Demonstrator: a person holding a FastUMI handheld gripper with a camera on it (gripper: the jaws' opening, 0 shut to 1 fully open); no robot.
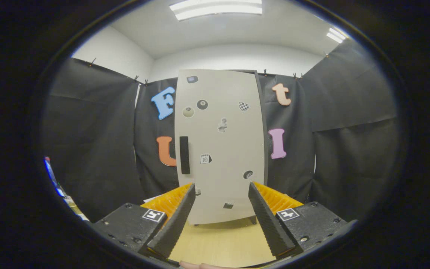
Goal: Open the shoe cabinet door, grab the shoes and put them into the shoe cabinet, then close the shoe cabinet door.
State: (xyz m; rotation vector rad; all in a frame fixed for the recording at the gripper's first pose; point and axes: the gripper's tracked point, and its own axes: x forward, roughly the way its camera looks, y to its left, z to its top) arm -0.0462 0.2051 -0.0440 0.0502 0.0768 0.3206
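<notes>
With gripper (221,188) fingers spread empty, shoe cabinet door (220,145) closed ahead

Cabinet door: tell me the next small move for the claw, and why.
Probably ease the claw forward and toward the dark vertical handle near one edge of the shoe cabinet door. The door looks shut, the handle lies beyond the fingers and off their centre line, and the claw is open with nothing between its fingers, so it must close that gap before pulling.

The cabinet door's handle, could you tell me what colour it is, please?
Black, in the gripper view: the handle on the door.
</notes>
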